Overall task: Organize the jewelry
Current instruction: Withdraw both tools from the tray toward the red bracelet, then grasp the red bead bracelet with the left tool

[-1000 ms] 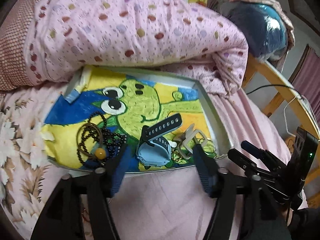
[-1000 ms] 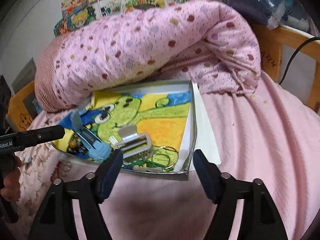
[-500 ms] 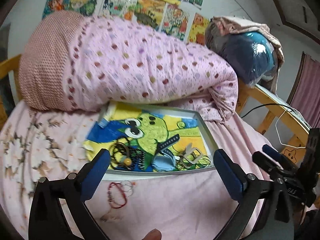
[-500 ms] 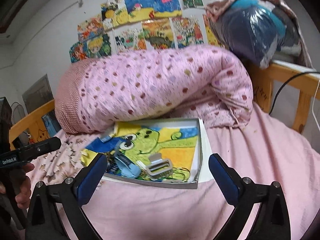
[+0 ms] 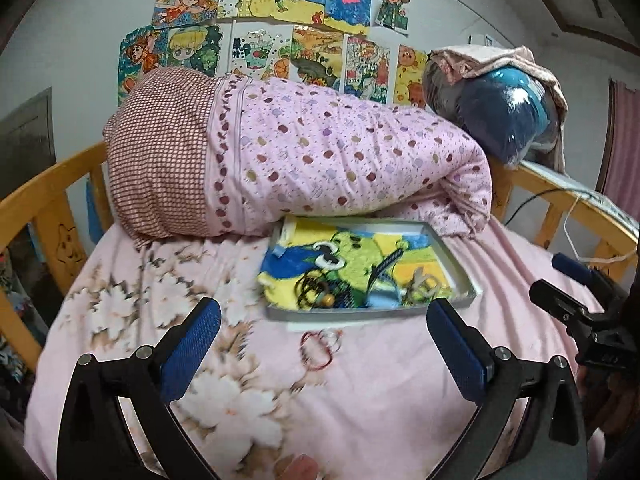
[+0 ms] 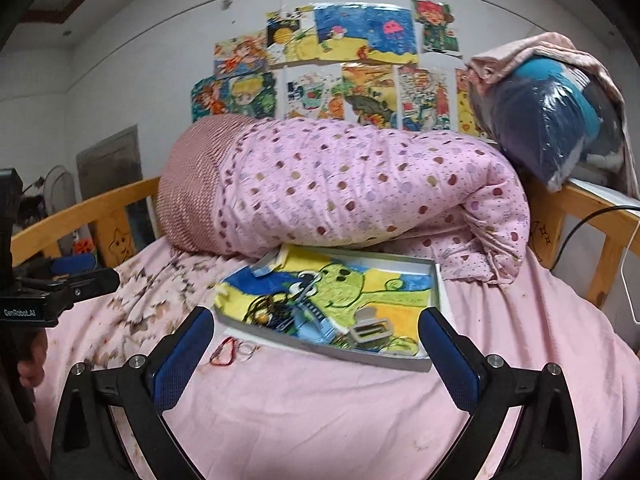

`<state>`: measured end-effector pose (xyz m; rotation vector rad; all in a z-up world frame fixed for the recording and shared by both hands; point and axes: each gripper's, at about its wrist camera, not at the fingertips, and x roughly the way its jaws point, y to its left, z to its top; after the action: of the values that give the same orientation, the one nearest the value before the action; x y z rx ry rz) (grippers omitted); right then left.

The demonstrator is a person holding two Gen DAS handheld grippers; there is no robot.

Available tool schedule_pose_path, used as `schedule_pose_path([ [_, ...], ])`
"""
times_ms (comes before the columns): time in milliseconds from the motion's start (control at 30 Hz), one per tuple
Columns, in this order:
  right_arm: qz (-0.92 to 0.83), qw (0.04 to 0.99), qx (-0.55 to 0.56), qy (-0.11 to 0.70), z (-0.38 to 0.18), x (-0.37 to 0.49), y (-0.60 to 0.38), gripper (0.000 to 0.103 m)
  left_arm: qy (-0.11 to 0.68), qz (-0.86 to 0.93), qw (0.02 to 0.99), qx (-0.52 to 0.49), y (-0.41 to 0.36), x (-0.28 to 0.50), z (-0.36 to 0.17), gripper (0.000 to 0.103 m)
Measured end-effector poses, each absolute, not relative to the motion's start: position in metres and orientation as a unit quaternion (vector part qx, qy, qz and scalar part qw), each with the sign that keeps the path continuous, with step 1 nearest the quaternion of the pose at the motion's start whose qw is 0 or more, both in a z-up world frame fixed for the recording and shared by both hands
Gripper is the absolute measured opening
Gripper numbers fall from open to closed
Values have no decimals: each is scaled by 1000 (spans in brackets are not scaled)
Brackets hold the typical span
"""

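A shallow grey tray (image 5: 458, 264) (image 6: 434, 280) with a green cartoon drawing inside lies on the pink bed. It holds a black bead string (image 5: 310, 288) (image 6: 266, 306), a blue watch (image 5: 382, 280) (image 6: 316, 320), a silver clasp (image 5: 420, 282) (image 6: 370, 330) and thin green rings. On the sheet just before the tray lie a red bracelet (image 5: 316, 354) (image 6: 222, 354) and pale thin rings (image 5: 332, 338) (image 6: 246, 349). My left gripper (image 5: 324, 354) is open, well back from the tray, nothing between its pads. My right gripper (image 6: 316, 356) is open too, also held back and empty.
A rolled pink dotted quilt (image 5: 304, 156) (image 6: 352, 188) lies right behind the tray. A wooden bed rail (image 5: 560, 196) (image 6: 592, 216) runs around the bed, with a bagged blue bundle (image 5: 504, 116) on it. Drawings (image 5: 280, 28) cover the wall. A cable (image 6: 580, 224) hangs at the right.
Both grippers have pulled back and up from the tray and opened wider. The red bracelet and pale rings on the sheet have come into view.
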<state>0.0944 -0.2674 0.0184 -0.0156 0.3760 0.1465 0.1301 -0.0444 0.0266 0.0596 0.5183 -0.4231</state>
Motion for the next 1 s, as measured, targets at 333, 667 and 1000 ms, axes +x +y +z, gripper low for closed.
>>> schedule_pose_path([
  [333, 80, 966, -26, 244, -13, 92, -242, 103, 323, -186, 927, 48, -14, 126, -7, 101],
  [667, 62, 945, -17, 322, -48, 114, -237, 103, 379, -154, 911, 57, -5, 138, -45, 101],
  [1000, 57, 928, -25, 367, -72, 139, -235, 103, 392, -146, 906, 63, -3, 151, -65, 101],
])
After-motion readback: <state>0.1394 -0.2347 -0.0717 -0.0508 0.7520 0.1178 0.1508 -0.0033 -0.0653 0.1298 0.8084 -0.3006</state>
